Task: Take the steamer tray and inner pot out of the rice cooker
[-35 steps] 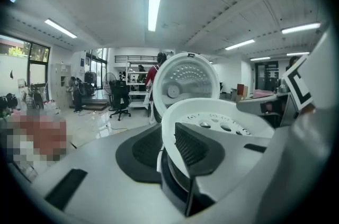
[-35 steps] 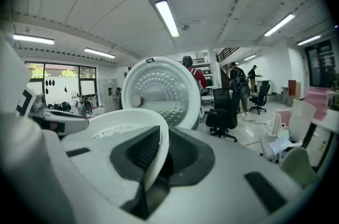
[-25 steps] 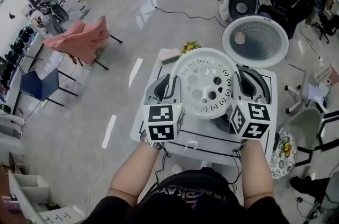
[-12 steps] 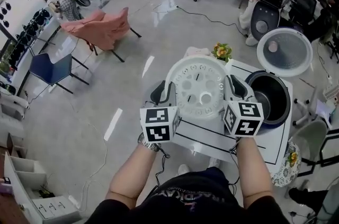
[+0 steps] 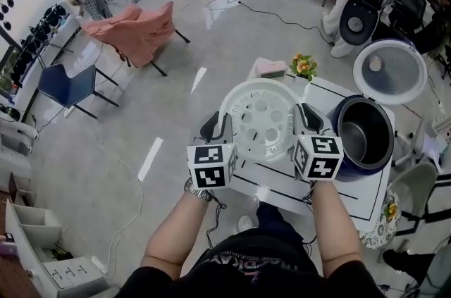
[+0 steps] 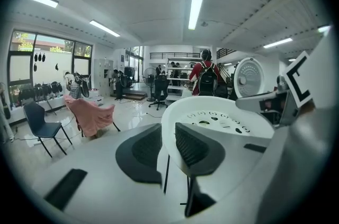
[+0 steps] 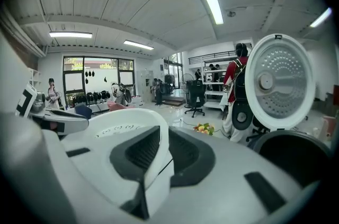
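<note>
The white perforated steamer tray (image 5: 261,119) hangs above the left part of the white table (image 5: 338,196), carried between both grippers. My left gripper (image 5: 220,123) is shut on the tray's left rim, which sits between its dark pads (image 6: 190,144). On the opposite rim my right gripper (image 5: 303,115) is shut too, the rim wedged between its pads (image 7: 139,150). To the right stands the rice cooker (image 5: 363,138) with its lid (image 5: 390,71) swung up. Its dark inner pot (image 7: 296,151) sits inside the cooker.
A small pot of flowers (image 5: 304,66) and a pink box (image 5: 270,67) stand at the table's far edge. On the floor to the left are a chair draped in pink cloth (image 5: 137,32) and a blue chair (image 5: 67,85). A person in red stands at the back.
Both grippers have carried the steamer tray leftward, away from the open cooker, and a little lower. The cooker's pot now lies uncovered to the right of the tray.
</note>
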Tool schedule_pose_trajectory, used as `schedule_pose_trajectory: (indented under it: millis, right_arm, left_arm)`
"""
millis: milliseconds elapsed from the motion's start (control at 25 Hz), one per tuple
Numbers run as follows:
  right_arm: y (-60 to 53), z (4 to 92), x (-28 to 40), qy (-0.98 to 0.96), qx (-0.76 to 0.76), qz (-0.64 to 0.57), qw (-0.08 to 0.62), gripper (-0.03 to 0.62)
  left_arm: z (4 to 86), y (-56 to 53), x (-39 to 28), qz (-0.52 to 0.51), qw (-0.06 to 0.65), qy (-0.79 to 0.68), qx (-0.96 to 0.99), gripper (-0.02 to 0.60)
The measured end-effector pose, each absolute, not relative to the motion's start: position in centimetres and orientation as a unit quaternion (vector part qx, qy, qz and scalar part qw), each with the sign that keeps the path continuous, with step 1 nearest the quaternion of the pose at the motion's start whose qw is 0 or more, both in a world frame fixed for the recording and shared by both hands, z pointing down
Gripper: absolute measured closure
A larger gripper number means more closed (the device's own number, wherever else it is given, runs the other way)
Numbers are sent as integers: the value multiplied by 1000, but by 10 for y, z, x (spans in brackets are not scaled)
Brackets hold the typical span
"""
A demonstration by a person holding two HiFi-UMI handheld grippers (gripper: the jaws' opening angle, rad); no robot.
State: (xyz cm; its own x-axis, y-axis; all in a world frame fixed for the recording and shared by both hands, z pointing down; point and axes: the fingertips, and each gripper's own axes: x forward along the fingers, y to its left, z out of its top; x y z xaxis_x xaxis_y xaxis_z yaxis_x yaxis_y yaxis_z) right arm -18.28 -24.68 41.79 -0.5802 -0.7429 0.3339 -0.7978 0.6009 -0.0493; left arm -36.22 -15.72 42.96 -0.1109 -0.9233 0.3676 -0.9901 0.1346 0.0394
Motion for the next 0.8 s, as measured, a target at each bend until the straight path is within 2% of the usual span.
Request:
schedule_pose_trajectory:
  millis: [800]
  right_arm:
    - [-365, 540, -207, -870, 430, 149, 189, 542]
  left_arm:
    - [552, -273, -387, 129, 222, -737, 625, 506]
